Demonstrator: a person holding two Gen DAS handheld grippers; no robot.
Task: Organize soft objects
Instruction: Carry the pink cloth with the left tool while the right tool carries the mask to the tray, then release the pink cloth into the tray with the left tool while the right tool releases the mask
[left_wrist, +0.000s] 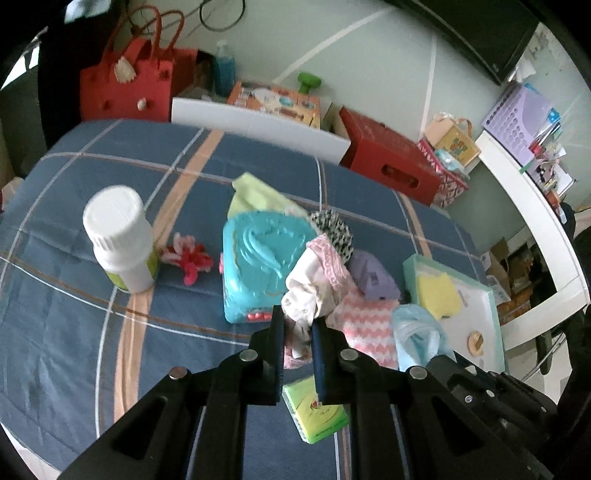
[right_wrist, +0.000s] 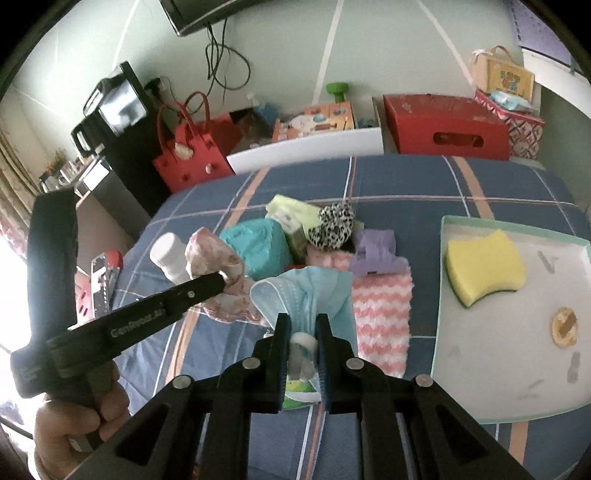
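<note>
The left gripper (left_wrist: 298, 323) is pinching a soft, crumpled pink and cream cloth (left_wrist: 317, 284) between its two black fingers and holds it up off the bed. In the right wrist view this gripper reaches in from the left side, held in a bare hand (right_wrist: 79, 413). The right gripper (right_wrist: 302, 325) is squeezed shut on a thin, light blue face mask (right_wrist: 306, 291), which bunches up into folds above its fingers.

Under both grippers, near the front edge of the bed (left_wrist: 74, 302) with its blue checked sheet, lies a small green tissue pack (left_wrist: 316, 410). Just past it is a fluffy towel with pink and white zigzag stripes (right_wrist: 380, 310). To the right sits a flat white tray with a pale green rim (right_wrist: 443, 254), and a yellow sponge with wavy sides (right_wrist: 484, 271) lies in it.

In the middle of the bed stands a shiny teal plastic box with a bumpy lid (left_wrist: 262, 258). A purple folded cloth (right_wrist: 373, 251) and a black and white spotted scrunchie (right_wrist: 332, 223) lie just beside it. A pale yellow-green cloth (left_wrist: 255, 197) lies behind. Toward the left edge stands a smooth white plastic bottle with a ribbed cap (left_wrist: 118, 240), and a red and pink fuzzy toy (left_wrist: 188, 258) rests near it.
</note>
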